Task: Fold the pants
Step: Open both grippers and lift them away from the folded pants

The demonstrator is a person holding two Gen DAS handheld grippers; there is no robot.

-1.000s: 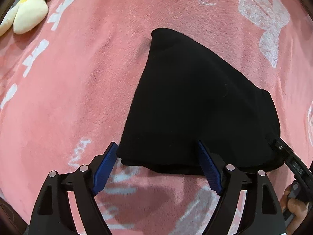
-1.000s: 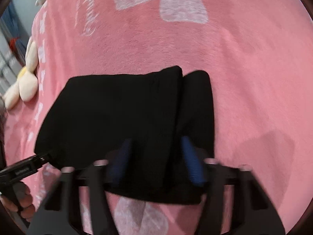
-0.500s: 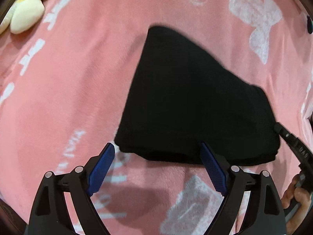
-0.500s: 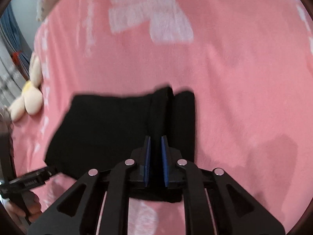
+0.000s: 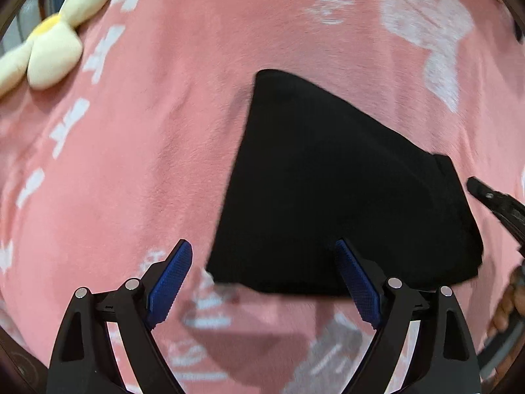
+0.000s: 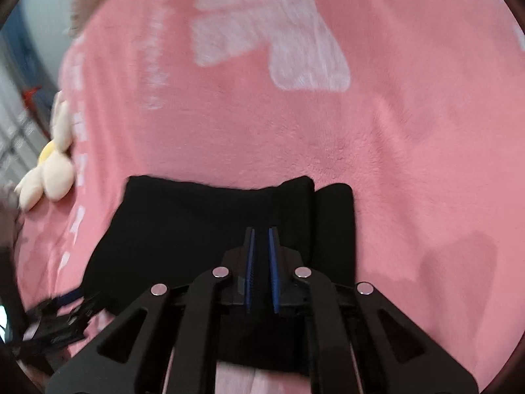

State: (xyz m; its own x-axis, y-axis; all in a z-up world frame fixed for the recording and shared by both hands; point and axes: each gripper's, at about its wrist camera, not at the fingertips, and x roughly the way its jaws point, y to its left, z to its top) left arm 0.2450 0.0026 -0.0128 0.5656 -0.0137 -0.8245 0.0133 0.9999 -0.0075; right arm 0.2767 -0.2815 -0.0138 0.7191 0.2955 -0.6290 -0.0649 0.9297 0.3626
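A pink plush blanket with white lettering (image 5: pixel 137 170) fills both views; the folded black fabric pants (image 5: pixel 328 197) lie centre-right on it, seemingly a finished stack. The left gripper (image 5: pixel 262 275) gapes wide, holding nothing; the right gripper (image 6: pixel 261 259), at lower centre, is nearly closed, apparently empty. Next: withdraw or tidy.

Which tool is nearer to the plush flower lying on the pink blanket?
Left. The left tool hovers open at the folded black pants' near edge, on the plush flower's side. The right tool, nearly shut, sits over the pants' opposite end.
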